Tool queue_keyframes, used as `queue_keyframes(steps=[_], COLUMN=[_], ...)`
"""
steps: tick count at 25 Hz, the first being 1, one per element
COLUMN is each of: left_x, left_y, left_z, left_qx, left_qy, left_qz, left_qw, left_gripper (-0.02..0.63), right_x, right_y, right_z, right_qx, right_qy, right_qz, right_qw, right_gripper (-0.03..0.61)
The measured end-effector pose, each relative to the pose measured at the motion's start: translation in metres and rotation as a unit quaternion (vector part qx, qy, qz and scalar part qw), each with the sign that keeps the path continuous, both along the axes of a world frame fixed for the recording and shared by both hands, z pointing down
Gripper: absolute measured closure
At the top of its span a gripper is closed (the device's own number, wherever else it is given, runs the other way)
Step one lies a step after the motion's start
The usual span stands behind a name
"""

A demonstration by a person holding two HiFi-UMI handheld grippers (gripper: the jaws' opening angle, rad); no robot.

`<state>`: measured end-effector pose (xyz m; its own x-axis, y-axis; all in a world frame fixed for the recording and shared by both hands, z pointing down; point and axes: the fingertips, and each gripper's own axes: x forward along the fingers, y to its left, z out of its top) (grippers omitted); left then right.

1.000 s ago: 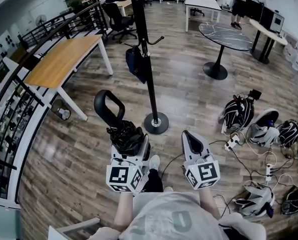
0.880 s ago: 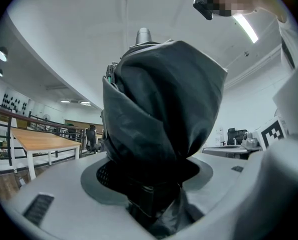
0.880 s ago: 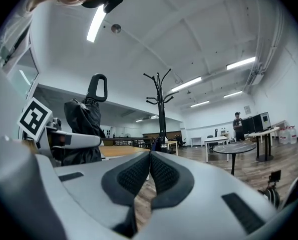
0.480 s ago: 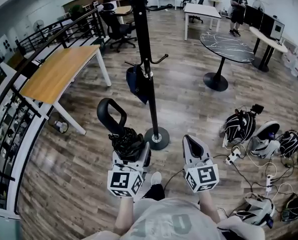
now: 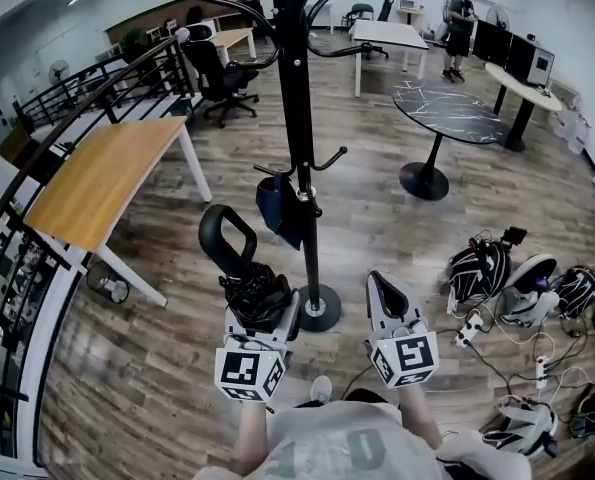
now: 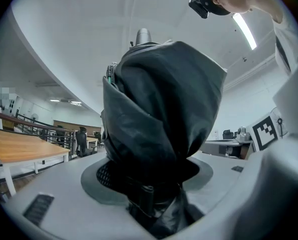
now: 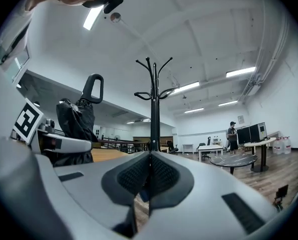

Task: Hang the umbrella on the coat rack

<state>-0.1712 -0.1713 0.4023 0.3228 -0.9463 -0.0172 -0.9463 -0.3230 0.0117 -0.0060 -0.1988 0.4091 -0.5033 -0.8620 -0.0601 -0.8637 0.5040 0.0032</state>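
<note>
Closer now, the rack [image 5: 299, 118] stands on the wood floor [image 5: 367, 218] beside a desk [image 5: 97, 183]. Left gripper [image 5: 262, 306] clamps the umbrella [image 5: 249, 286]; right gripper [image 5: 379, 282] is closed, empty.

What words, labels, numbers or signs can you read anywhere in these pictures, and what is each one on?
No text reads clearly.
Print on the person's shirt: large pale characters, too warped and blurred to read.
Cubes on the left gripper and right gripper: black-and-white square marker patterns, no letters or numbers.
On the umbrella: no label visible.
</note>
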Motion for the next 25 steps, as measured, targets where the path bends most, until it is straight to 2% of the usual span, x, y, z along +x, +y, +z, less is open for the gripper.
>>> queue_keyframes(steps=[7,16,25], left_x=[-0.018,-0.014,-0.005], left_y=[-0.028,-0.034,-0.037], left_z=[0.004,0.011,0.010], left_qx=[-0.011,-0.022,-0.023], left_qy=[0.029,0.011,0.021], left_qz=[0.003,-0.027,-0.032], left_qw=[0.9995,0.9993,0.9990], left_gripper=[0.321,0.321,0.321], right_x=[-0.016,-0.012,-0.001], right_y=[-0.028,-0.043,-0.047], right_z=[0.000,0.005,0.006], right_qx=[-0.004,-0.011,-0.013], right_qy=[0.003,0.006,0.000], right_qz=[-0.002,-0.023,-0.030], right_qw=[1.000,1.000,0.999], right_gripper=[0.548,0.548,0.548])
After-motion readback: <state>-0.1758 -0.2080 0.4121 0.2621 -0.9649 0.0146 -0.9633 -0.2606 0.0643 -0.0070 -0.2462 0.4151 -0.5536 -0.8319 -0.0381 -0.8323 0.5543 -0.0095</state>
